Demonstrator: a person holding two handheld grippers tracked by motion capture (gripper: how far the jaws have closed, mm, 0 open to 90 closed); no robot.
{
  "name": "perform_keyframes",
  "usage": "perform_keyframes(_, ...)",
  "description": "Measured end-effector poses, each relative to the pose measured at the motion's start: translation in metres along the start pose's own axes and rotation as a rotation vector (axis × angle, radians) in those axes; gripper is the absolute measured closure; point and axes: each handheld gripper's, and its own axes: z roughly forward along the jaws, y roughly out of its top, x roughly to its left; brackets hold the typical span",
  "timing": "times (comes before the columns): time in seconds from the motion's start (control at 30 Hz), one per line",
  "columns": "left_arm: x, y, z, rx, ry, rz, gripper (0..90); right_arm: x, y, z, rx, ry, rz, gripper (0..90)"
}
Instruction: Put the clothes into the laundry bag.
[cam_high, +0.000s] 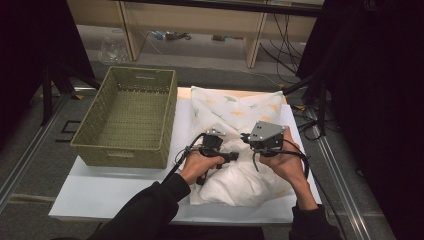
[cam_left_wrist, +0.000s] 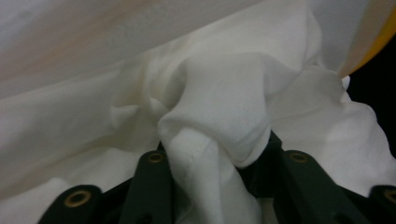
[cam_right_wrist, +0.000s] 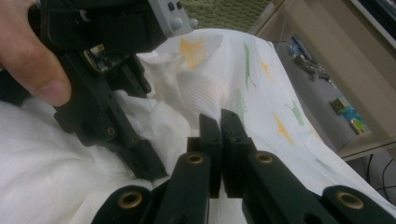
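High view overhead, gripper views close; all share pillow (cam_high: 235, 120)

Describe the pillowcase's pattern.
White pillowcase with yellow and green leaf-like prints; clearest in the right gripper view.

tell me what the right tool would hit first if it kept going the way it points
Most likely the patterned pillowcase: the right tool has its jaws closed, and the printed fabric rises directly beyond their tips. The left tool sits off to one side of that line. Depth is hard to judge here.

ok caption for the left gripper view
Left gripper pinching a bunched fold of the white pillow.
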Motion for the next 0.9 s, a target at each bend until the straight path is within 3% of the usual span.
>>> perform_keyframes(0.07,-0.008,0.001,-0.011,-0.01,0.001,0.071,55.4,0.0,-0.002,0.003,0.005,0.007,-0.008,90.0)
perform_keyframes(0.1,-0.012,0.001,-0.018,-0.017,0.02,0.102,46.5,0.001,-0.004,0.004,0.014,0.007,0.011,90.0)
perform_keyframes(0.17,-0.016,0.001,-0.037,-0.046,0.067,0.152,31.7,-0.001,-0.006,0.006,0.011,0.008,0.002,90.0)
perform_keyframes(0.3,-0.007,-0.006,-0.069,-0.067,0.169,0.229,22.9,-0.002,-0.006,0.005,0.011,0.006,0.016,90.0)
perform_keyframes(0.37,0.004,-0.011,-0.078,-0.018,0.246,0.233,20.8,-0.002,-0.006,0.005,0.011,0.008,0.003,90.0)
perform_keyframes(0.4,0.01,-0.015,-0.077,0.003,0.277,0.236,19.1,-0.001,-0.006,0.006,0.016,0.005,0.02,90.0)
perform_keyframes(0.5,0.029,-0.024,-0.066,0.053,0.233,0.147,15.9,0.0,-0.005,0.008,0.013,0.01,0.004,90.0)
perform_keyframes(0.53,0.035,-0.027,-0.059,0.059,0.241,0.124,15.7,0.0,-0.005,0.009,0.013,0.013,0.002,90.0)
perform_keyframes(0.6,0.038,-0.029,-0.05,0.057,0.228,0.102,16.9,0.001,-0.005,0.009,0.015,0.013,0.006,90.0)
perform_keyframes(0.63,0.037,-0.029,-0.048,0.058,0.185,0.086,24.5,0.0,-0.006,0.009,0.016,0.013,0.007,90.0)
perform_keyframes(0.67,0.032,-0.028,-0.048,0.042,0.166,0.103,51.9,-0.001,-0.007,0.01,0.016,0.011,0.003,90.0)
perform_keyframes(0.7,0.028,-0.026,-0.049,0.033,0.161,0.13,51.9,-0.001,-0.007,0.01,0.016,0.011,0.003,90.0)
perform_keyframes(0.77,0.015,-0.021,-0.053,-0.002,0.122,0.135,68.8,0.0,-0.007,0.011,0.016,0.012,0.007,90.0)
perform_keyframes(0.83,0.005,-0.016,-0.054,-0.003,0.094,0.171,75.0,0.001,-0.006,0.012,0.016,0.011,0.005,90.0)
perform_keyframes(0.9,-0.005,-0.011,-0.053,-0.023,-0.022,0.083,77.0,0.003,-0.004,0.011,0.015,0.003,0.003,90.0)
